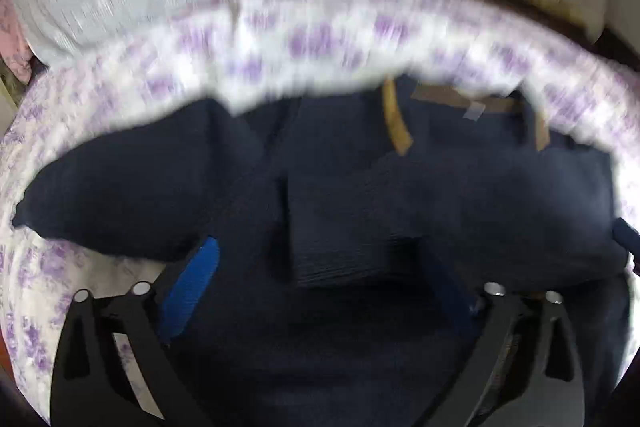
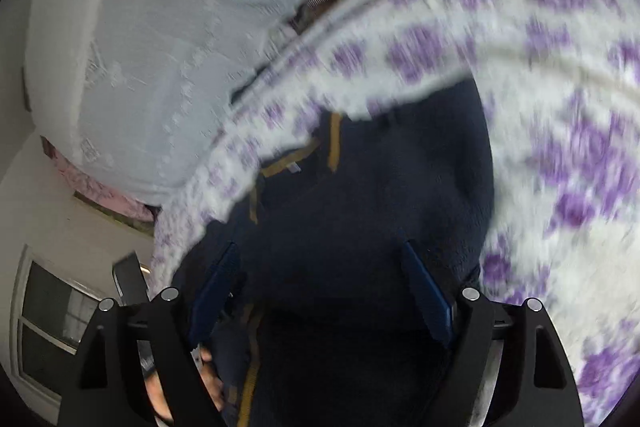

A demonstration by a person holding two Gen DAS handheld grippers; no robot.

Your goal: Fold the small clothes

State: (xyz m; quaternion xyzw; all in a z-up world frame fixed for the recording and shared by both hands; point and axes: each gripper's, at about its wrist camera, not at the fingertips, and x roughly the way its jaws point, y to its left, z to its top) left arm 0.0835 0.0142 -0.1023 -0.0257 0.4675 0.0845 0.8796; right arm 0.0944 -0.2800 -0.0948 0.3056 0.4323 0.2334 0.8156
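Garment: your navy garment (image 1: 340,187) with tan trim (image 1: 394,119) fills the centre and bottom of both wrist views, lying on the purple-flowered sheet (image 1: 320,39).
Left gripper: your left gripper (image 1: 320,267) has its blue fingers (image 1: 192,283) spread wide, with navy cloth between and beneath them (no pinch visible; contact cannot be told through the blur).
Right gripper: your right gripper (image 2: 320,283) also stands wide apart over the garment (image 2: 360,227), gripping nothing that shows.
Surroundings: a pale grey textured cover (image 2: 160,27) occupies the upper left of the right view; a window (image 2: 52,319) sits at lower left.
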